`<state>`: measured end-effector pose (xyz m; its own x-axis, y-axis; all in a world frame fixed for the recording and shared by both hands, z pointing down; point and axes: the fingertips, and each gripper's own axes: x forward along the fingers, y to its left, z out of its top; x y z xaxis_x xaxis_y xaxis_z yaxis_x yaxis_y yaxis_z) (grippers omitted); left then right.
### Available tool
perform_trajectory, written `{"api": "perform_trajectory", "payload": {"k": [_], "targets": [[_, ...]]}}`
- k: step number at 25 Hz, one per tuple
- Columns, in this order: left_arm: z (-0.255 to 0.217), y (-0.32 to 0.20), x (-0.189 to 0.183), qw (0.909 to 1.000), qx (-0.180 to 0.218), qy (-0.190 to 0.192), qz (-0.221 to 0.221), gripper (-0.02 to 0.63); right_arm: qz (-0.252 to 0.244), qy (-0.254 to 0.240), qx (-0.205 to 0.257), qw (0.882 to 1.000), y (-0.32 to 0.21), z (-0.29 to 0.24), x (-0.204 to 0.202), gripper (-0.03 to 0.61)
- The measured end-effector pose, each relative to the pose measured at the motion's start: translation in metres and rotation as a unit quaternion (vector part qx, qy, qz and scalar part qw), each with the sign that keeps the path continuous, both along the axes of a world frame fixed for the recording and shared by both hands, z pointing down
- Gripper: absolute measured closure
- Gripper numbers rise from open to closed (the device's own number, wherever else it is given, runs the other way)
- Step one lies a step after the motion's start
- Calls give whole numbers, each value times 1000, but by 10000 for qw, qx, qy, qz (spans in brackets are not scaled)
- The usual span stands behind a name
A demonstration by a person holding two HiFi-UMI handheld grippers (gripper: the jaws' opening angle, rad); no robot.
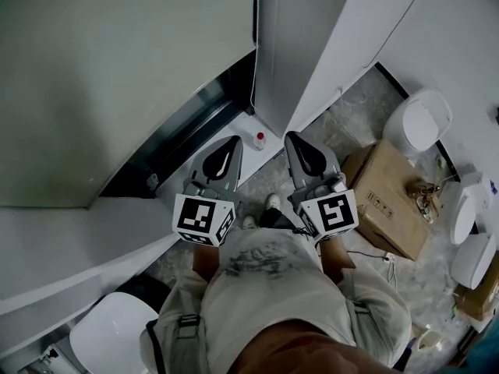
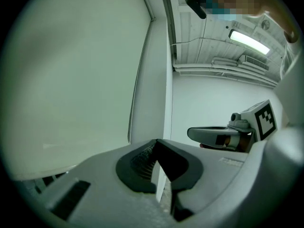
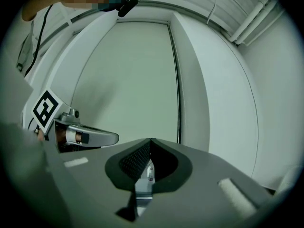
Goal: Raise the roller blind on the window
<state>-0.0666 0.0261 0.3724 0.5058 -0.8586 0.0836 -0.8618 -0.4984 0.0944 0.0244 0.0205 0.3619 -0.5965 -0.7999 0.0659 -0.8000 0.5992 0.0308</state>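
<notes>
The floor [image 1: 355,111] is pale speckled stone. A cardboard box [image 1: 386,201] lies flat on it just right of the right gripper [image 1: 293,137]. Farther right, beyond the box, white rounded units [image 1: 421,123] stand along the wall. The person's shoes [image 1: 271,202] stand behind and between the left gripper [image 1: 232,141] and the right one. A small red-capped bottle [image 1: 259,140] stands between the gripper tips, at the floor's edge.
</notes>
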Motion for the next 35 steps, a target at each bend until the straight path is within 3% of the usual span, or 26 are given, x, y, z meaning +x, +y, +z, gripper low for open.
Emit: {"api": "perform_trajectory", "payload": {"k": [19,22,31,35], "targets": [[-16,-86,40,9987,102,-181,-455,606,-462,-224,212,9985,-87,-19,33,569],[-16,-98,37,9988,113,-189,-431,606,-414,-96,44,9991,-95,-13,32,568],[-17,-140,33,9996,248,-118,-51,606,-78,-167,416,9990,-126,-22,21,568],[-21,-165,35,9994,284,-139,170,606,125,-118,340,9993,-145,-22,21,568]]}}
